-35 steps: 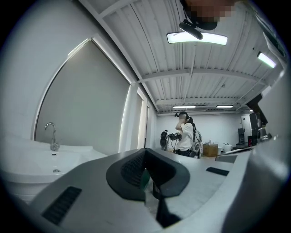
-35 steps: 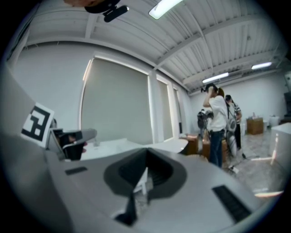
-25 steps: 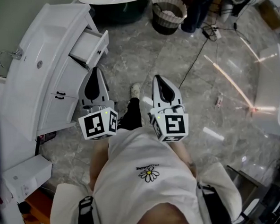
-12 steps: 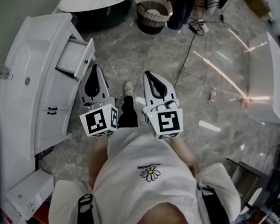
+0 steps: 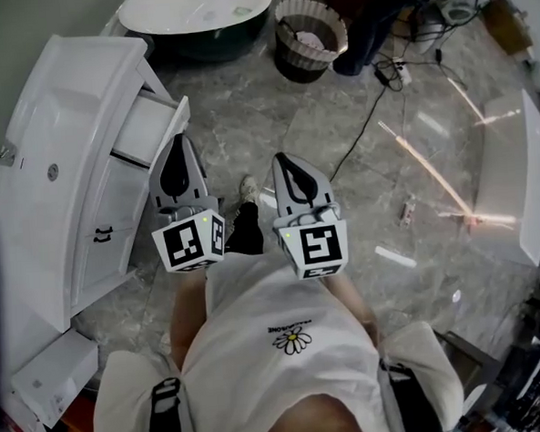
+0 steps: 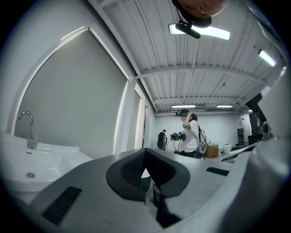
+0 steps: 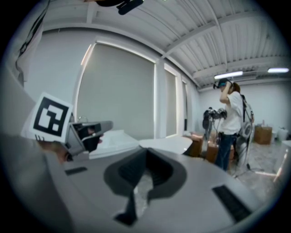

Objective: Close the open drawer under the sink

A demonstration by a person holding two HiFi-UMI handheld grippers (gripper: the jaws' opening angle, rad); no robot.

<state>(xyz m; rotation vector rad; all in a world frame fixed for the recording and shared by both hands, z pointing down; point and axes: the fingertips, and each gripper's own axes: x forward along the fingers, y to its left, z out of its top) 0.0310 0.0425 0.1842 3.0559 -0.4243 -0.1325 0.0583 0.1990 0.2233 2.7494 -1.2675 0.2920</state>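
Observation:
The white sink cabinet (image 5: 72, 113) stands at the left of the head view, its upper drawer (image 5: 149, 127) pulled out toward the floor. My left gripper (image 5: 180, 139) is shut and holds nothing, its tip just right of the drawer's front. My right gripper (image 5: 280, 159), also shut and holding nothing, hangs further right over the marble floor. In the left gripper view the shut left gripper (image 6: 148, 152) points past the basin (image 6: 41, 159) and the faucet (image 6: 28, 129). In the right gripper view the shut right gripper (image 7: 145, 152) has the left gripper (image 7: 84, 132) to its left.
A wicker basket (image 5: 307, 35) and a dark tub with a white rim (image 5: 198, 9) stand beyond the cabinet. A black cable (image 5: 364, 113) crosses the floor. A white box (image 5: 52, 379) lies at lower left, a white fixture (image 5: 523, 177) at right. A person (image 6: 191, 134) stands far off.
Both grippers have moved forward together, still shut. The cabinet has come nearer, and the left gripper's tip now sits beside the open drawer's front instead of below it.

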